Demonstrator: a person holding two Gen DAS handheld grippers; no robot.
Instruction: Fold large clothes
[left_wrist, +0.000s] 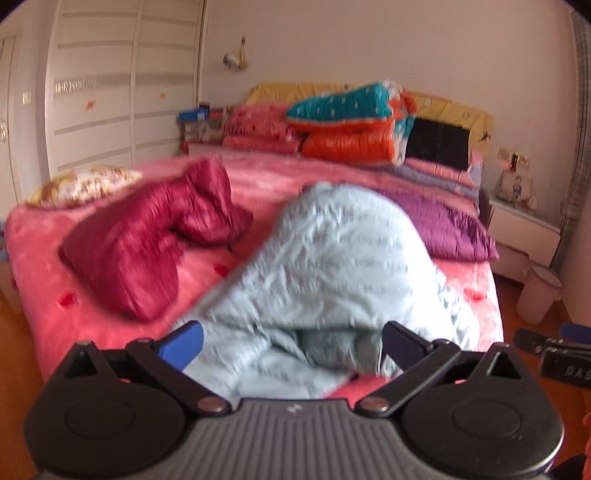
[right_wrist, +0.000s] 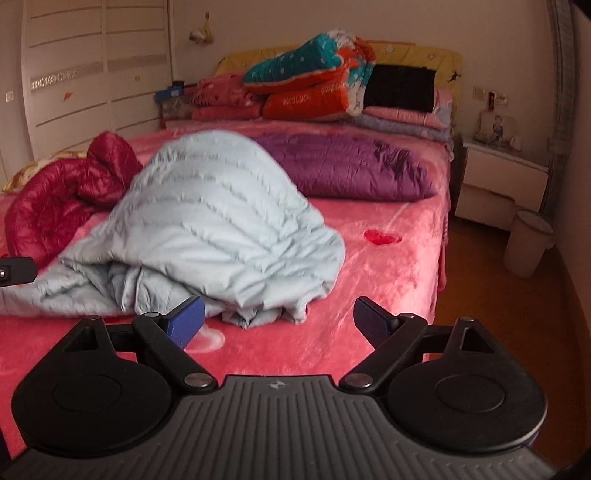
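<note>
Pale blue and quilted, the puffy jacket (right_wrist: 218, 221) lies heaped in a mound on the near part of the bed (right_wrist: 388, 266), its folds bunched toward the foot edge and one flap trailing off to the left. It is not laid flat at all, so the folding looks to be at its very start: the garment has to be caught and spread before any fold can be made.

Both claws are released and hold nothing. The left claw (left_wrist: 291, 345) hovers right at the near edge of the heap, its fingers spread either side of a dark hollow in the fabric. The right claw (right_wrist: 279, 319) hangs over bare pink bedcover just beside the heap's lower right corner, not touching it.

A dark red jacket (left_wrist: 147, 236) lies crumpled to the left, touching or nearly touching the blue one, and a purple jacket (right_wrist: 347, 166) lies flatter behind it, toward the stacked quilts (right_wrist: 314, 85) at the headboard.

My reading is that the next move calls for each claw to close on an edge or hem of the blue jacket, well apart from one another, then lift and draw it out flat. The puffed fabric is slippery and thick, so a shallow pinch may slide off.
</note>
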